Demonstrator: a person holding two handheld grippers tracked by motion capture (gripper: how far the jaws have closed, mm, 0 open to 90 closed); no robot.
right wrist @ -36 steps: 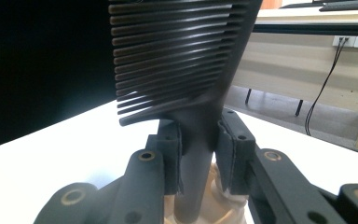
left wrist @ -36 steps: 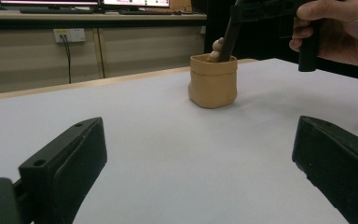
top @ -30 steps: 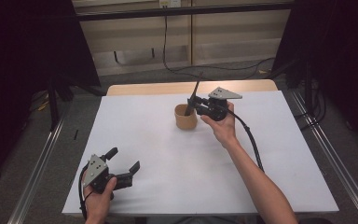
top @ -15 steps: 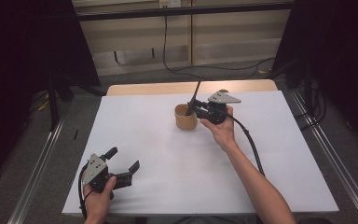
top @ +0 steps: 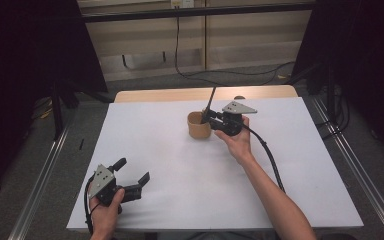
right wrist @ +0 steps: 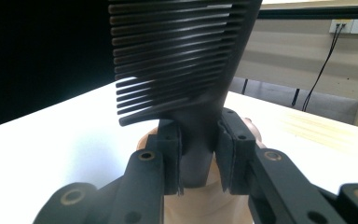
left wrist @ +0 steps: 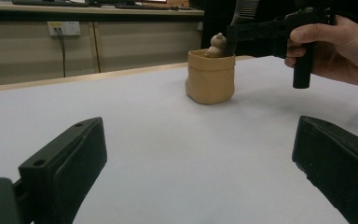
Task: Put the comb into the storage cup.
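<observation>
RISK: tipping tan pouch [top: 199, 126] near table [top: 145, 145] far edge | CAUSE: comb [right wrist: 182, 70] snagging rim (light pouch) | right gripper [right wrist: 198, 158] clamped on comb | left gripper [top: 130, 176] wide open, empty, near-left corner

no readable text, no labels, no brand marks, no numbers, no signs on anything in sight

White table [top: 180, 165], tan pot [top: 198, 131] standing
</observation>
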